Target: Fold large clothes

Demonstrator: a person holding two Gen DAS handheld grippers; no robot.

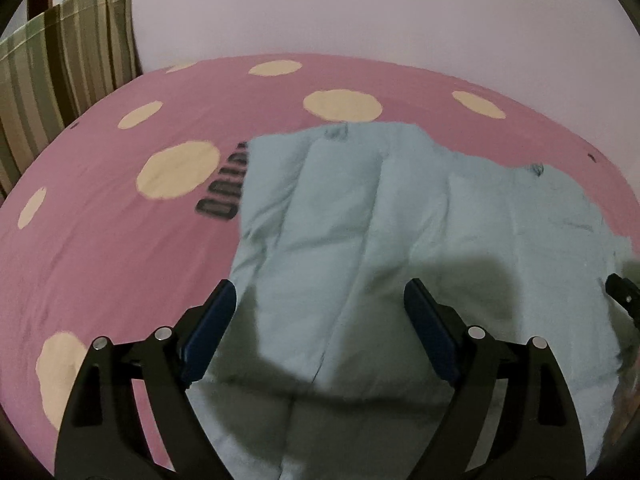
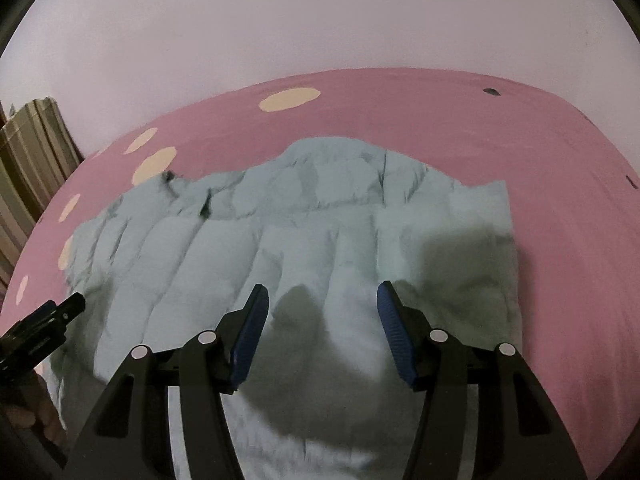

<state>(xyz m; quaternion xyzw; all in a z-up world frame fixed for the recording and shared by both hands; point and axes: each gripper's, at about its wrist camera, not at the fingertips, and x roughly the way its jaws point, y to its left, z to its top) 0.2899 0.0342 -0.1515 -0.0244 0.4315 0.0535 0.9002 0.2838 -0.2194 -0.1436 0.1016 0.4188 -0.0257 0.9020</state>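
A pale blue quilted jacket (image 1: 360, 216) lies spread on the bed, over a pink sheet (image 1: 112, 248) dotted with cream spots. Its padded channels run away from the person, and it looks partly folded, one layer lying over another with a ridge across the middle in the right wrist view. Dark printed letters (image 1: 224, 196) on the sheet show just past the jacket's left edge.

The left gripper (image 1: 316, 300) hovers over the near left part of the jacket with its jaws spread wide and nothing between them; its shadow falls on the cloth below. The right gripper (image 2: 322, 304) hangs over the near right part, its jaws about half open and likewise holding nothing, the blue pads (image 2: 394, 332) clear of the fabric. Each gripper's tip shows at the edge of the other's view.

A striped curtain (image 1: 68, 64) hangs at the far left, beside a plain pale wall (image 1: 360, 8).
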